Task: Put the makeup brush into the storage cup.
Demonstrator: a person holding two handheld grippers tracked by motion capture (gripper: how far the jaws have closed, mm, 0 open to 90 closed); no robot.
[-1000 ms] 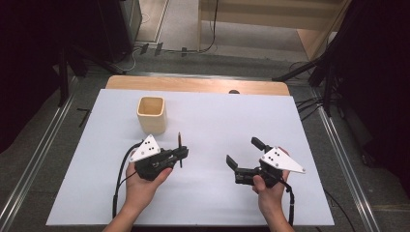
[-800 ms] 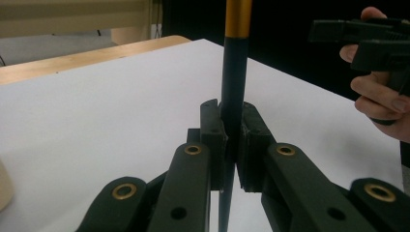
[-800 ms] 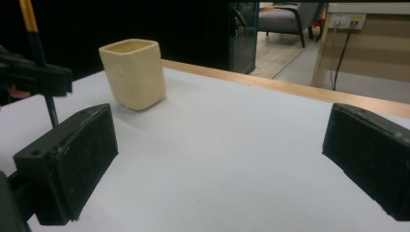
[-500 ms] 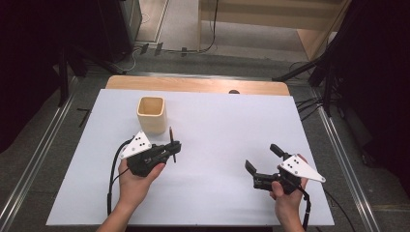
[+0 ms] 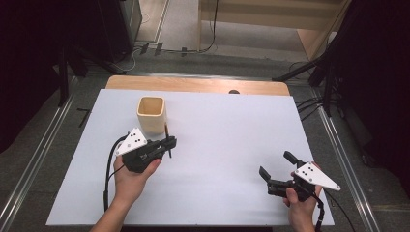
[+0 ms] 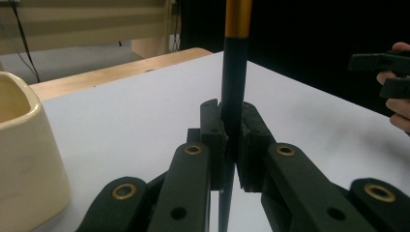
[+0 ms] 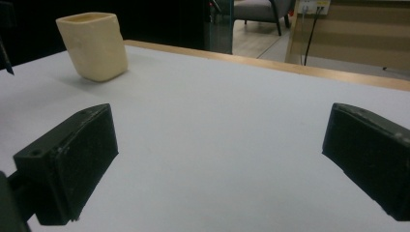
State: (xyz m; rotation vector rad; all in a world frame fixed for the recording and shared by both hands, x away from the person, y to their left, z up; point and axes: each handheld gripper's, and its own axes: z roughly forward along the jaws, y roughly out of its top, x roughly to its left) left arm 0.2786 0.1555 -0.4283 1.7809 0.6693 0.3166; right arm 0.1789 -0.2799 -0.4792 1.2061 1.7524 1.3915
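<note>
My left gripper (image 5: 168, 143) is shut on a thin black pen (image 5: 167, 137) that stands nearly upright between its jaws, just right of a cream square cup (image 5: 151, 114). Along the left gripper view the pen (image 6: 233, 87) rises dark with a gold band near the top, and the cup (image 6: 24, 159) sits close at the left. My right gripper (image 5: 278, 166) stands open near the table's front right with nothing between its fingers. From the right gripper view the cup (image 7: 93, 46) stands far off at the upper left, beyond the wide-apart jaws.
The white table sheet (image 5: 222, 140) covers the table, with a wooden strip (image 5: 193, 85) along its far edge. Metal rails (image 5: 29, 164) run beside the table on the floor. Cables lie behind the table.
My left gripper has carried the pen farther from me and leftwards, up beside the cup. The right gripper has drawn back toward the front right corner.
</note>
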